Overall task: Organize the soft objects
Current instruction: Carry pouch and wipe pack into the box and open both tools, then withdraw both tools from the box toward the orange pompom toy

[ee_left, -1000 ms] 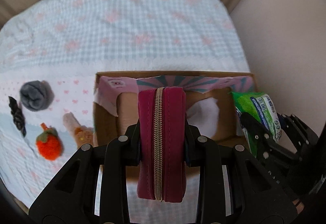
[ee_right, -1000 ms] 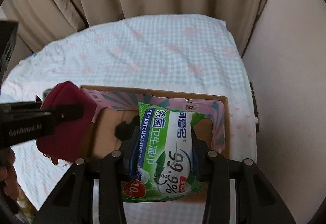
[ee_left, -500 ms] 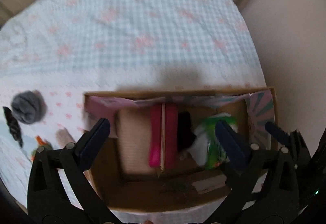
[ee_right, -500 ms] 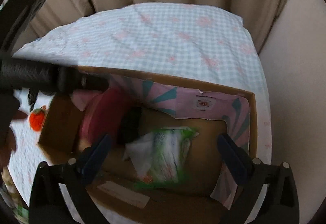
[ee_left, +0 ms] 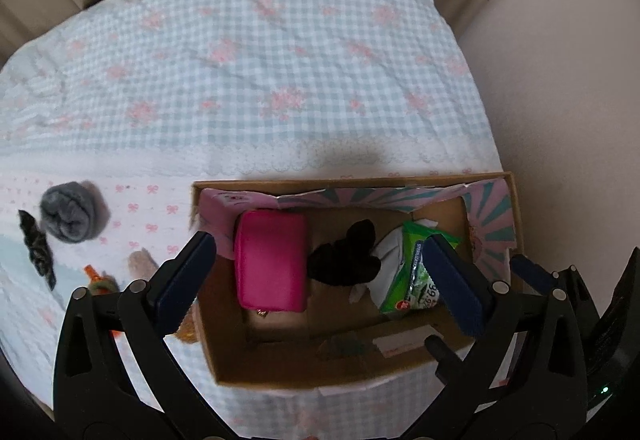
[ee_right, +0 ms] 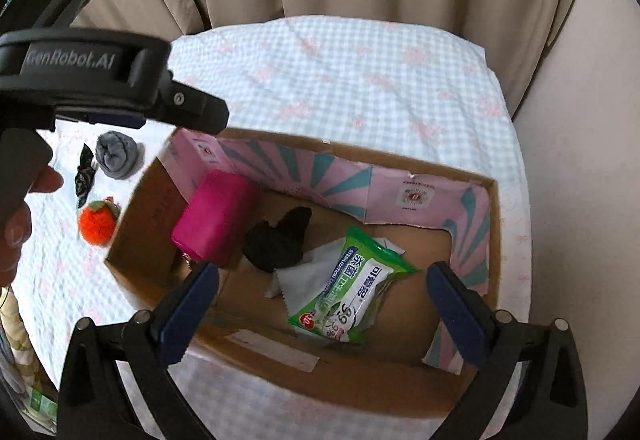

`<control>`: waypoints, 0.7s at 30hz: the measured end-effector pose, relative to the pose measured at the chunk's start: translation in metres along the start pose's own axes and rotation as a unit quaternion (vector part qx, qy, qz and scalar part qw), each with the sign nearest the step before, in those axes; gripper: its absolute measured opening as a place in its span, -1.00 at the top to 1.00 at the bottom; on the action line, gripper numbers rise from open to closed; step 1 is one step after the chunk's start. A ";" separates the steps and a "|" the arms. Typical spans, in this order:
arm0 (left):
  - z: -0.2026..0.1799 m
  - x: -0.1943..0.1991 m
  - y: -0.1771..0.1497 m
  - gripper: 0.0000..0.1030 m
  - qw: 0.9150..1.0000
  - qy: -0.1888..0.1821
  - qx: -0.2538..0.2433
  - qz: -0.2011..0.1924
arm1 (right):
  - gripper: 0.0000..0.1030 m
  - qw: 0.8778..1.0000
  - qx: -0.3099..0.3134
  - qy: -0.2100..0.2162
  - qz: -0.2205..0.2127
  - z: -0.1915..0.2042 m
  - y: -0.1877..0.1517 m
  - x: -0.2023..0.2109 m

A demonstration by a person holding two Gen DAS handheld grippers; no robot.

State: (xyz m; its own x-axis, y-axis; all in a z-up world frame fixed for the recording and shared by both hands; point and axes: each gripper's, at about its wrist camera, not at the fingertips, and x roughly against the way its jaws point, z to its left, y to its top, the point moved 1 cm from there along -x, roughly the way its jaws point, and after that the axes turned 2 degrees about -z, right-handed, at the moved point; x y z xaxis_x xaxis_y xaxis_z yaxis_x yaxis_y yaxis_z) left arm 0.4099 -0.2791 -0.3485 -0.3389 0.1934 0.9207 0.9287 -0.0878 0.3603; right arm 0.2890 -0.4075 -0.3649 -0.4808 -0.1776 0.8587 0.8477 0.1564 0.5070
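Covering the table, a blue-and-white checked cloth with pink flowers (ee_left: 248, 79) carries an open brown cardboard box lined with pink and teal paper (ee_right: 494, 240). Inside it, a magenta zipped fabric pouch (ee_right: 214, 217) stands at the left end, a crumpled black cloth (ee_right: 280, 240) lies mid-box, and a green plastic pack of wet wipes (ee_right: 352, 294) lies to the right on white tissue. Both claws hang above the box, left claw (ee_left: 320, 286) and right claw (ee_right: 320, 314) spread wide, gripping nothing. Left of the box on the cloth lie a rolled grey sock (ee_left: 66, 209), an orange woolly ball (ee_right: 96, 222) and a dark scrunchie (ee_left: 38, 248).
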 end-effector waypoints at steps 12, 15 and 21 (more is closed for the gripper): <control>0.008 0.130 -0.022 -0.99 0.996 0.010 -0.023 -0.082 | -1.00 0.998 -0.012 -0.044 -0.045 0.034 0.022 0.101; 0.017 0.173 -0.035 -0.99 0.994 0.009 -0.021 -0.106 | -1.00 0.997 -0.017 -0.042 -0.070 0.046 0.027 0.134; 0.040 0.250 -0.069 -0.99 0.988 0.003 -0.011 -0.155 | -1.00 0.991 -0.032 -0.051 -0.118 0.074 0.032 0.200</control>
State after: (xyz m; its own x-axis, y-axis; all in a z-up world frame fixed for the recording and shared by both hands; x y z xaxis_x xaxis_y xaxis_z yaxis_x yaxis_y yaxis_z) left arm 0.2671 -0.1853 -0.1496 -0.6078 0.2089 0.7661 0.7762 -0.0470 0.6287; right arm 0.2032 -0.3660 -0.1721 -0.6855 -0.1022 0.7209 0.7191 0.0602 0.6923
